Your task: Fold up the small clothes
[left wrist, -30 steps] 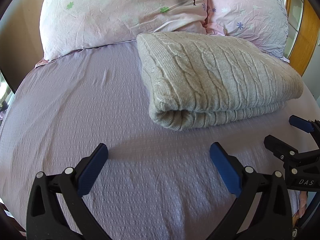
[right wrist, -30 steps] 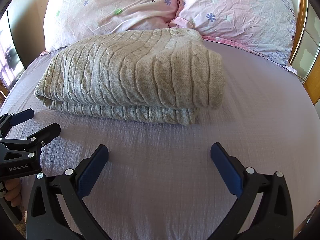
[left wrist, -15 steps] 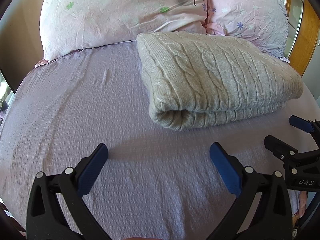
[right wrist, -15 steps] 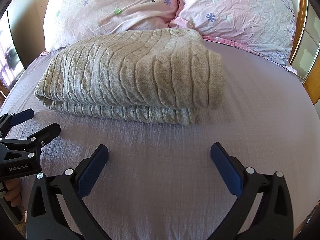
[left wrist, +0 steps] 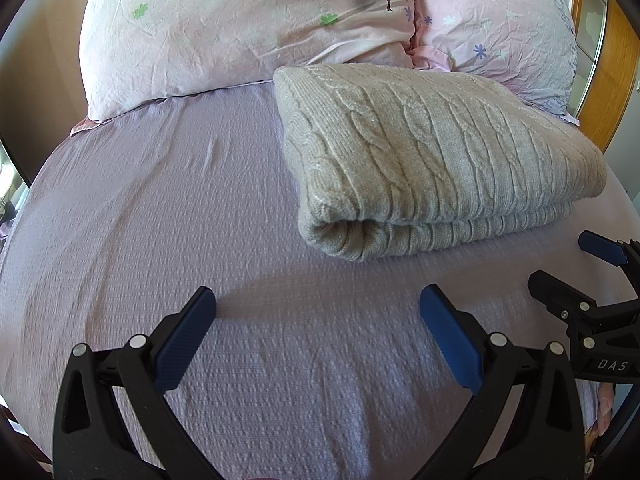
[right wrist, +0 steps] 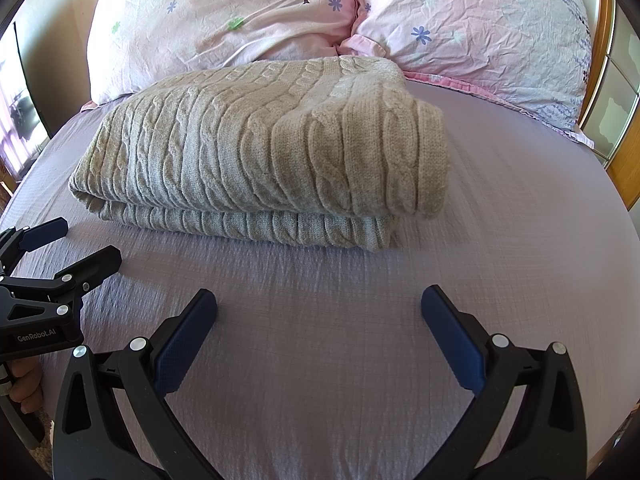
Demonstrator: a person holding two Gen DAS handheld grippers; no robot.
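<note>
A beige cable-knit sweater (left wrist: pixel 432 152) lies folded in a thick rectangle on the lilac bed sheet (left wrist: pixel 160 216), near the pillows. It also shows in the right wrist view (right wrist: pixel 260 152). My left gripper (left wrist: pixel 318 300) is open and empty, hovering over the sheet in front of the sweater's left end. My right gripper (right wrist: pixel 318 300) is open and empty, over the sheet in front of the sweater's right end. Each gripper shows in the other's view: the right one (left wrist: pixel 568 264) at the right edge, the left one (right wrist: pixel 76 244) at the left edge.
Two pink floral pillows (left wrist: pixel 248 28) (right wrist: pixel 480 28) lean at the head of the bed behind the sweater. A wooden frame (left wrist: pixel 616 80) stands at the right. The bed sheet (right wrist: pixel 520 240) spreads around the sweater on both sides.
</note>
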